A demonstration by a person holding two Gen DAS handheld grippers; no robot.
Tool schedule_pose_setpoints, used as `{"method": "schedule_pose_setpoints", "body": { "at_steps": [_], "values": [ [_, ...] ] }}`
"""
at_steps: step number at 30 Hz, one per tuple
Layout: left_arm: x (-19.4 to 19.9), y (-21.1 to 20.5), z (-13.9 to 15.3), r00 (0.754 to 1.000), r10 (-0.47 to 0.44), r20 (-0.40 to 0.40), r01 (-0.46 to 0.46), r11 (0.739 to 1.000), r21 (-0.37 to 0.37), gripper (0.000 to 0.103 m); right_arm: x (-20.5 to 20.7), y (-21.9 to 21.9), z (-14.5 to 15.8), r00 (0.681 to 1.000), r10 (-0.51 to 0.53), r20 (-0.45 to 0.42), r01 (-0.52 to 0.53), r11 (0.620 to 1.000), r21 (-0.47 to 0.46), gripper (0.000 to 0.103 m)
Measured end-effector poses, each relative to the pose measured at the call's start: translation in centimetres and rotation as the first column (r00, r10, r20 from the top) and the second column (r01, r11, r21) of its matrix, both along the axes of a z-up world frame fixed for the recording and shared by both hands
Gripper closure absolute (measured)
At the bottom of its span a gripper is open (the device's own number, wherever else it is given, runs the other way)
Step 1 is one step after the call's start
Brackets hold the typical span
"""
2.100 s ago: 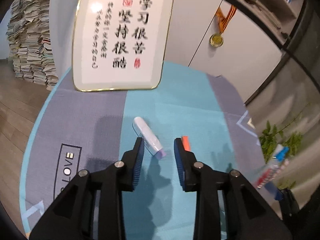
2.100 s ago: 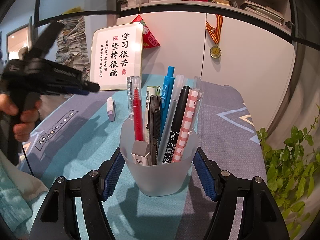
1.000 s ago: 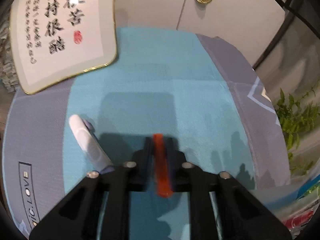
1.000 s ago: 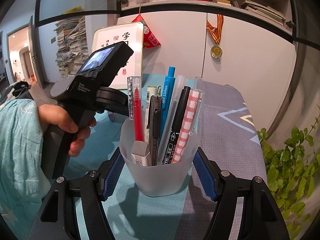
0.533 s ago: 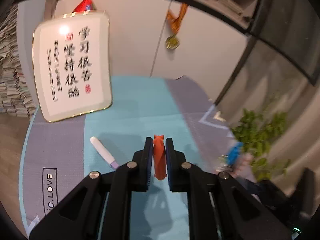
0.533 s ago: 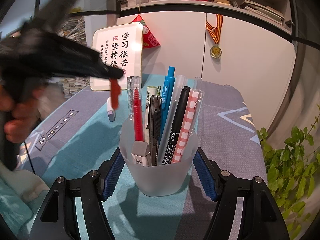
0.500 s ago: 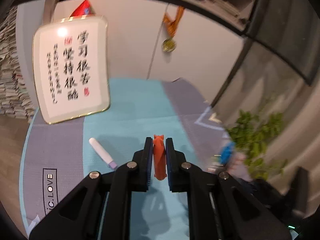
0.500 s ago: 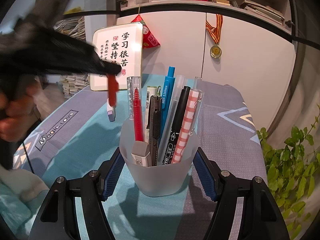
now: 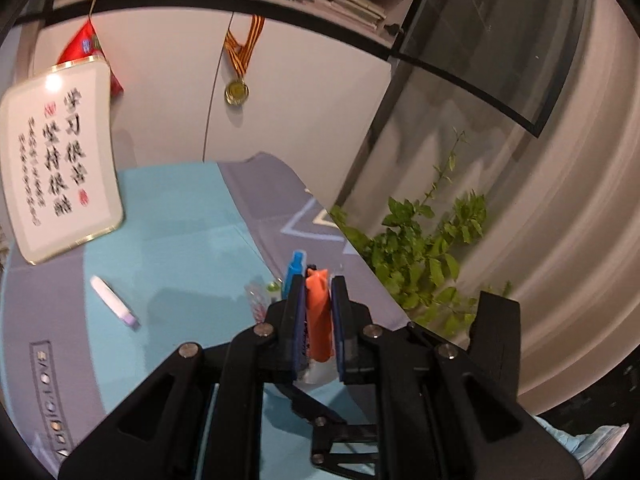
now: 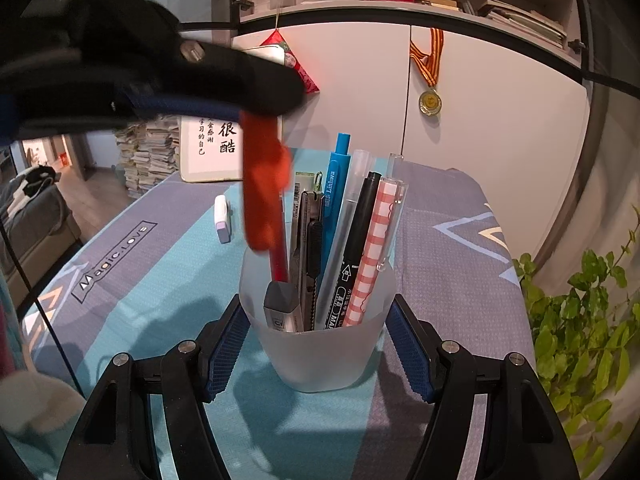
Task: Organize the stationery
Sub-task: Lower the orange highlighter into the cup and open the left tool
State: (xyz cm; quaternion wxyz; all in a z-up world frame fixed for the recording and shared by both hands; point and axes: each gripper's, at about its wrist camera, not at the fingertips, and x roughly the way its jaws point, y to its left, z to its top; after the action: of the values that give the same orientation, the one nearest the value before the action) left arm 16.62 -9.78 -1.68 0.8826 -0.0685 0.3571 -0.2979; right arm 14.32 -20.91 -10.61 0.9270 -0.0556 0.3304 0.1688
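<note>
My left gripper (image 9: 318,292) is shut on an orange-red pen-shaped item (image 9: 319,312) that hangs down from its jaws. In the right wrist view that item (image 10: 264,188) hovers just above the left rim of a frosted pen cup (image 10: 316,352). The cup holds several pens, a cutter and an eraser. My right gripper (image 10: 316,344) has its blue pads on both sides of the cup and holds it on the table. A white correction tape with a lilac cap (image 9: 113,300) lies on the cloth, and it also shows in the right wrist view (image 10: 222,218).
A framed calligraphy board (image 9: 60,164) leans at the back left. A green plant (image 10: 580,320) stands off the table's right edge. A medal (image 10: 430,102) hangs on the white cabinet behind. The blue and grey tablecloth (image 10: 140,280) covers the round table.
My left gripper closed on the orange-red item, lifted it off the cloth and carried it right to above the cup. The right gripper and cup have not moved.
</note>
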Motion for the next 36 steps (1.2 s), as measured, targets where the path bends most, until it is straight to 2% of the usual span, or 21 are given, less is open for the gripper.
{"method": "schedule_pose_setpoints", "body": {
  "at_steps": [14, 22, 25, 29, 36],
  "values": [
    [0.4, 0.0, -1.6, 0.996, -0.021, -0.085, 0.019, 0.999, -0.026, 0.092, -0.2, 0.0, -0.1, 1.0, 0.002, 0.0, -0.002, 1.0, 0.001, 0.032],
    [0.2, 0.6, -1.3, 0.997, -0.016, -0.081, 0.014, 1.0, -0.027, 0.085, -0.2, 0.1, -0.1, 1.0, 0.001, -0.002, -0.001, 1.0, -0.002, 0.032],
    [0.1, 1.7, -0.9, 0.997, 0.019, -0.071, -0.022, 0.999, -0.037, 0.085, -0.2, 0.1, -0.1, 1.0, 0.001, -0.002, -0.001, 1.0, -0.002, 0.032],
    [0.8, 5.0, -0.4, 0.99, 0.127, -0.068, -0.131, 0.989, -0.064, 0.085, -0.2, 0.1, -0.1, 1.0, 0.001, -0.002, -0.001, 1.0, -0.002, 0.032],
    [2.9, 9.9, -2.0, 0.942, 0.312, -0.123, -0.319, 0.947, -0.047, 0.085, -0.2, 0.1, -0.1, 1.0, 0.001, -0.002, -0.001, 1.0, -0.002, 0.032]
  ]
}}
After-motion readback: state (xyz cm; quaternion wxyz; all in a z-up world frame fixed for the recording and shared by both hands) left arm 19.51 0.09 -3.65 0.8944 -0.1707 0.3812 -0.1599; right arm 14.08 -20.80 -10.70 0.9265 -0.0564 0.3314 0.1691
